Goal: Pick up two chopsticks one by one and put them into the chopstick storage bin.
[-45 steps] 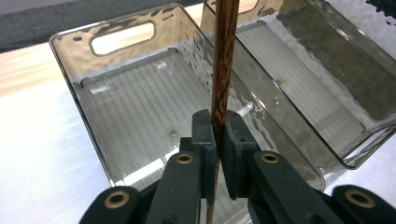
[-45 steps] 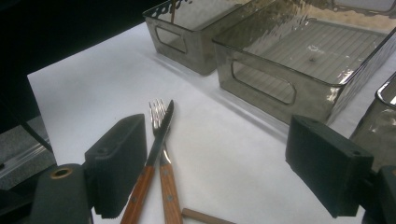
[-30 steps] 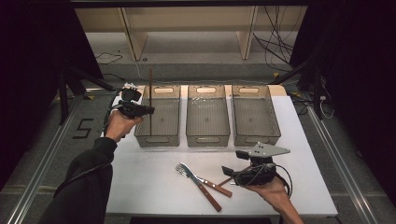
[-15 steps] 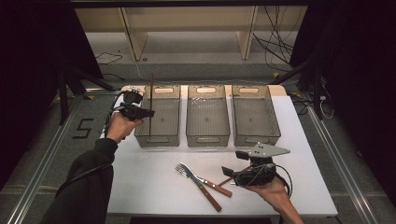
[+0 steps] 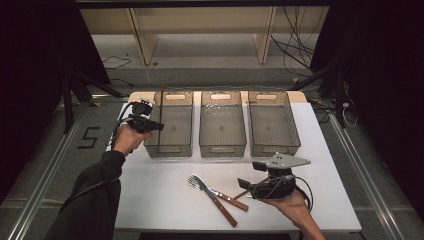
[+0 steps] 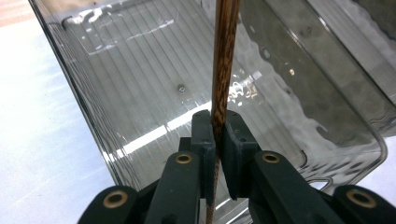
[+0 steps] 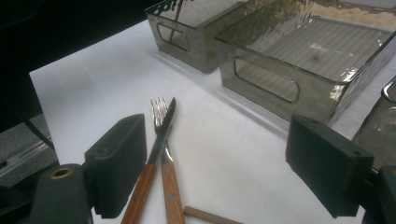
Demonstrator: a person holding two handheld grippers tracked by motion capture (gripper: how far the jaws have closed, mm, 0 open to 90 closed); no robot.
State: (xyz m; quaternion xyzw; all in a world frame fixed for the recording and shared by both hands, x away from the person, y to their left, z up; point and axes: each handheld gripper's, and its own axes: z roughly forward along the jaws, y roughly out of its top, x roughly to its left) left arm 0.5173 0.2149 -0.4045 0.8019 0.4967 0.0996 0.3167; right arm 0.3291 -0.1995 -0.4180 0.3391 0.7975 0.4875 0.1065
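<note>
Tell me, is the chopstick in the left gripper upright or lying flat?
Upright. The chopstick stands vertical over the left bin, pinched between the left gripper jaws.

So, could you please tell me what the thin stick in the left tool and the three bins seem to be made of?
The thin dark-brown stick looks like wood or bamboo: fine lengthwise grain, matte. The three smoky-grey see-through bins look like moulded plastic: glossy, rippled walls, ribbed floors, cut-out handles.

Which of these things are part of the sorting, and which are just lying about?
In use: chopstick clamped in the left gripper, left bin, fork, knife, the open right gripper.
Lying about: cables, shelf legs.
</note>
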